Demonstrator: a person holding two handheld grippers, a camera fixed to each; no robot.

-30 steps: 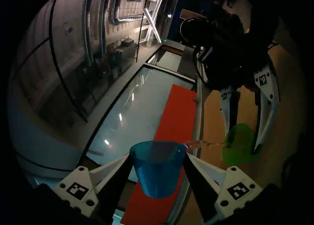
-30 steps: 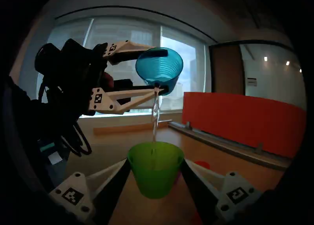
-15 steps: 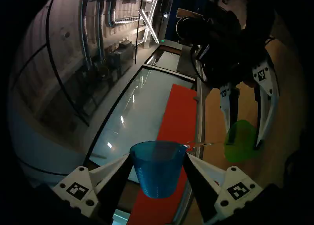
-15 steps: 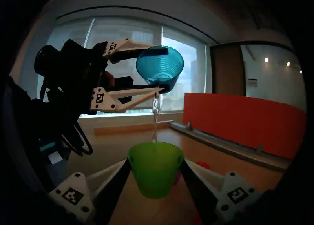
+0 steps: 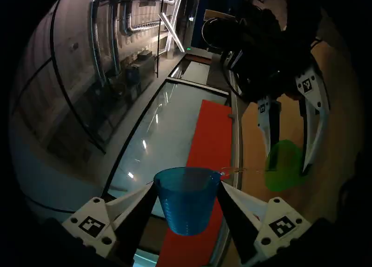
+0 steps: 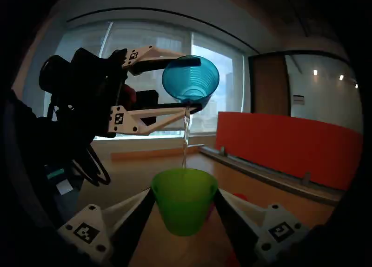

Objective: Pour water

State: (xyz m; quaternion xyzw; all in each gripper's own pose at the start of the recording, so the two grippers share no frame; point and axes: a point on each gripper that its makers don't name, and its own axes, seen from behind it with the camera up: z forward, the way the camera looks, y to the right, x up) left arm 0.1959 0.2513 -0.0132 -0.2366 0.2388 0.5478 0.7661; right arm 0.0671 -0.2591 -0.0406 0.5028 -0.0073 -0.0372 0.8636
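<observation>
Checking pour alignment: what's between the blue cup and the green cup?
A thin water stream falls from the blue cup into the green cup, shown in right gripper view.

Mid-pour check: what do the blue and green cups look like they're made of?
The blue cup looks like thin translucent plastic: light shines through it and faint ribs ring its wall. The green cup seems to be similar plastic, translucent, smooth and slightly matte.

The blue cup [image 5: 187, 202] in the left gripper [image 5: 187, 188] is see-through, with faint ridged rings. The green cup [image 6: 184, 199] in the right gripper [image 6: 184, 192] is bright and translucent. Both grippers have white fingers [image 5: 116, 206] with dark inner faces and 2 black-and-white square markers [image 5: 91, 225] each. The partition [image 6: 288, 146] is orange-red, the table [image 6: 139, 174] light brown.
</observation>
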